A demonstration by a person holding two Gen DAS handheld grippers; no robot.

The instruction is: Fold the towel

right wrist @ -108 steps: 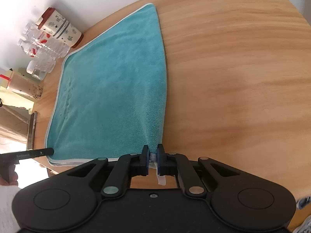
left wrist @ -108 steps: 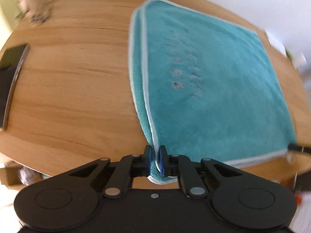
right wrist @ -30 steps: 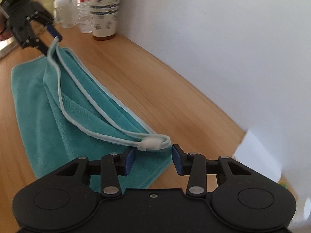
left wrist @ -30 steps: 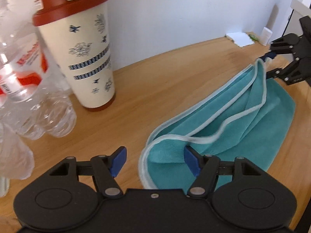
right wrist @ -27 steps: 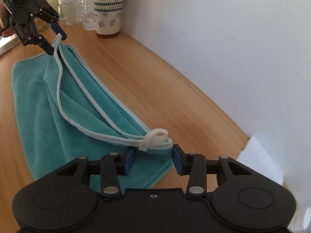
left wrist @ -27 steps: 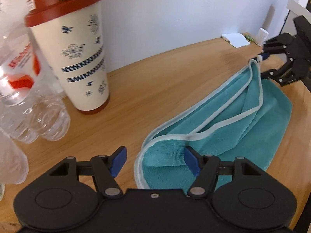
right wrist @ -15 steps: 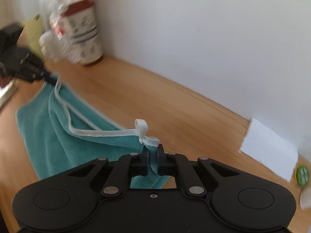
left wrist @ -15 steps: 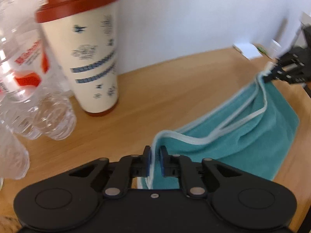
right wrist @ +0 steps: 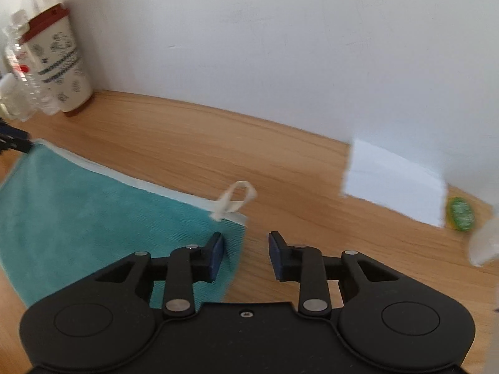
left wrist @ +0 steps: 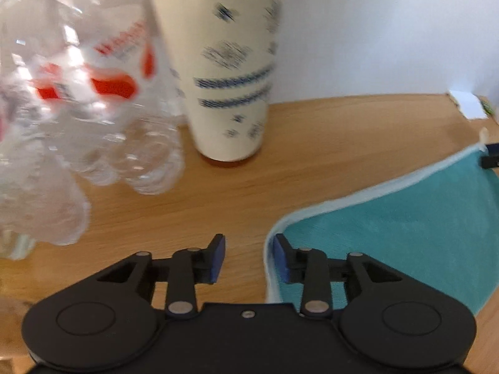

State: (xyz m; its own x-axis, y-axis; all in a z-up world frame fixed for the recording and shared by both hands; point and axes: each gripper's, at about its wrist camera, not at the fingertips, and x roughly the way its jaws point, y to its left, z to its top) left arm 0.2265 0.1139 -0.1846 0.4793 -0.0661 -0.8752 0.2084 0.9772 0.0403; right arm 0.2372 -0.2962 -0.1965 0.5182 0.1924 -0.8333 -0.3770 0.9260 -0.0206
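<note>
With both left tongs (left wrist: 248,258) and right tongs (right wrist: 246,257) spread empty over the towel (left wrist: 405,227), the cup (left wrist: 230,71) could be knocked by a careless pullback.

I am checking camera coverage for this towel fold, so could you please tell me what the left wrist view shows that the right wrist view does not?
Only the left wrist view shows the open left gripper beside the towel's corner. Only the right wrist view shows the open right gripper, the towel's pale hanging loop, a white sheet of paper and a small green object. Both show the teal towel with a pale border lying flat on the wooden table, the cream cup with a red lid and the clear plastic bottles.
</note>
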